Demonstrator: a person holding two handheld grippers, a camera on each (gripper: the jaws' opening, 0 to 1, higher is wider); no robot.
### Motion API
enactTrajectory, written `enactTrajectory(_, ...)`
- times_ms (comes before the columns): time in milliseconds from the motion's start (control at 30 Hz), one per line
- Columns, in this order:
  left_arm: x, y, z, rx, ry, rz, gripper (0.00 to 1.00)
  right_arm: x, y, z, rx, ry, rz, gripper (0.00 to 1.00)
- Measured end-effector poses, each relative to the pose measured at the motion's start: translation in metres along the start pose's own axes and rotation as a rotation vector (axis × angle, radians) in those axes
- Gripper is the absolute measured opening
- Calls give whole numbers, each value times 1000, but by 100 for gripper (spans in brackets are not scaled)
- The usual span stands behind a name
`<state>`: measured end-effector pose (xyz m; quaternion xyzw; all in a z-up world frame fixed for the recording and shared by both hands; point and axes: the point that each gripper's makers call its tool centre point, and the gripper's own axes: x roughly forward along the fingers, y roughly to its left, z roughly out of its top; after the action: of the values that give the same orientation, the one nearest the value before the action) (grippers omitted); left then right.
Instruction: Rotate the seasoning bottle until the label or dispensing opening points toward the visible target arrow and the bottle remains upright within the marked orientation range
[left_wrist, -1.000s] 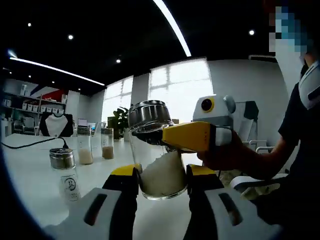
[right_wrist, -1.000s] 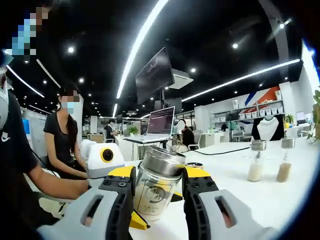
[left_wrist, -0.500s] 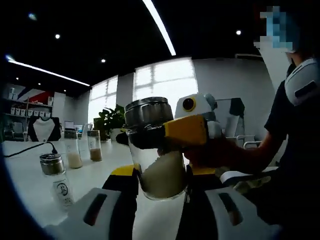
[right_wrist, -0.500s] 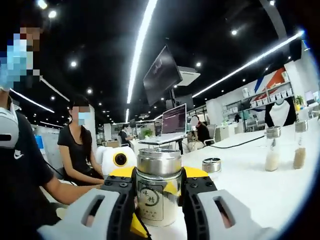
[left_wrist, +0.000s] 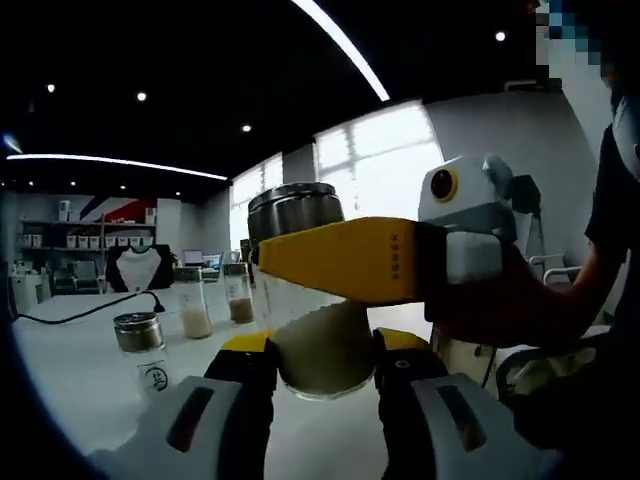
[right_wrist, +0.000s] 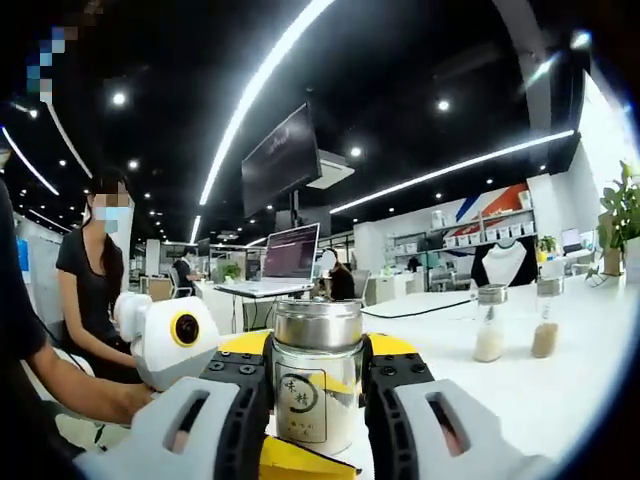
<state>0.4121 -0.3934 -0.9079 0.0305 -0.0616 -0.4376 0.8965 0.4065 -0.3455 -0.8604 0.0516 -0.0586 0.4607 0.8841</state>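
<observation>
A white table (left_wrist: 70, 370) carries three small shakers (left_wrist: 145, 355) and a black cable (left_wrist: 80, 312).

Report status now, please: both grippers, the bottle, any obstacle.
Left gripper shut on seasoning bottle, low on its glass. Right gripper shut on it too. Bottle upright, label facing right gripper view. Three small shakers apart on white table.

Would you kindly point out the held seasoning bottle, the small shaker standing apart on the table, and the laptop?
seasoning bottle (right_wrist: 316, 400): right gripper view, on its label.
small shaker (left_wrist: 139, 333): left gripper view, on its metal cap.
laptop (right_wrist: 291, 255): right gripper view, on its screen.
</observation>
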Motion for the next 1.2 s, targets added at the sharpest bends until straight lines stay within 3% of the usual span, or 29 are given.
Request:
enactTrajectory(133,0,5,-4,22,17,53,41,4,-2,-4,2,-9,-38,33)
enactTrajectory(233,-1,8,-8,5,30,61,41,6,1,-9,-46,18,-27,33)
enactTrajectory(333,-4,9,-11,-11,49,12,41,7,8,-11,-75,35,31,33)
enactTrajectory(567,-10,1,-7,-57,32,-119,40,5,20,-11,-86,62,149,34)
enactTrajectory(733,-15,-5,-13,-32,62,-185,40,3,25,-19,-38,98,219,34)
enactTrajectory(1033,-17,-2,-22,11,113,-190,40,0,21,-28,23,149,223,33)
enactTrajectory(1200,-11,5,-24,38,115,-114,40,3,13,-28,-7,141,174,32)
